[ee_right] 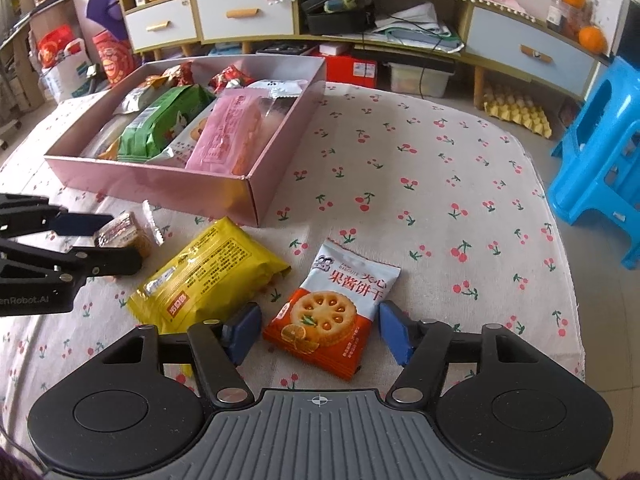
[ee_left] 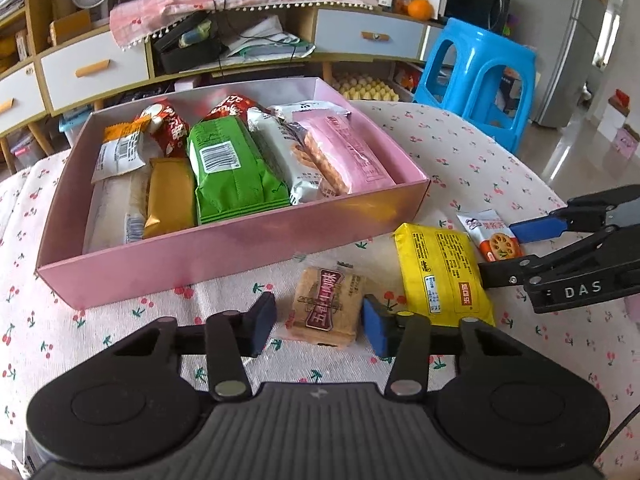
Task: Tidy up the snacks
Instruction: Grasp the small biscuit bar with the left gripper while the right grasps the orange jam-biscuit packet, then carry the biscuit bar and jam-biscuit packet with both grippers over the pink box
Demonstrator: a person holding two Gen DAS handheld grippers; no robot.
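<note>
a cherry-print tablecloth (ee_left: 460, 152) carries a pink box (ee_left: 224, 248) at ten o'clock in the left wrist view, packed with snack packs. below it, at five o'clock from the box, lies a yellow pack (ee_left: 440, 272). the left gripper (ee_left: 318, 326) straddles a small brown biscuit pack (ee_left: 326, 306), pads apart and just beside its edges. the right gripper (ee_right: 316, 330) straddles a white-and-orange jam biscuit pack (ee_right: 336, 312), its pads standing clear of both sides.

You see the pink box (ee_left: 224, 252) holding packed snacks. In front of it lie your brown biscuit pack (ee_left: 326, 307), yellow packet (ee_left: 440, 272) and jam-biscuit pouch (ee_right: 336, 312).
</note>
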